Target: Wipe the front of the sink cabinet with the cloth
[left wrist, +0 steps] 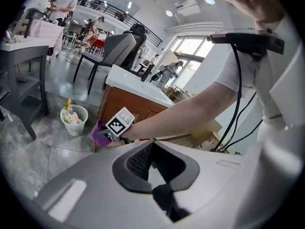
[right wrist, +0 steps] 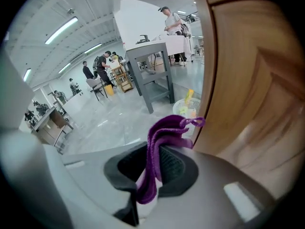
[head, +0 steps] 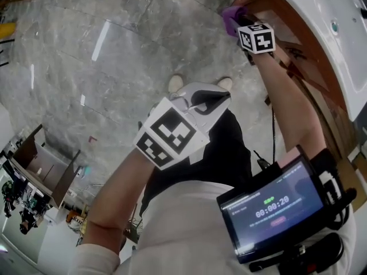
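Right gripper (right wrist: 151, 175): fingers are clenching the cloth (right wrist: 167, 132), bringing it beside the cabinet (right wrist: 248, 80) front.
Left gripper (left wrist: 153, 168): fingers are resting closed, empty.
Progress: wiping is seemingly just starting.

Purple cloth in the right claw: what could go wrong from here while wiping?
The purple folded cloth is pinched in the right claw with only a small bunch protruding, so the claw's hard shell may scrape the brown wooden cabinet front. The thin pinch might also let it slip out.
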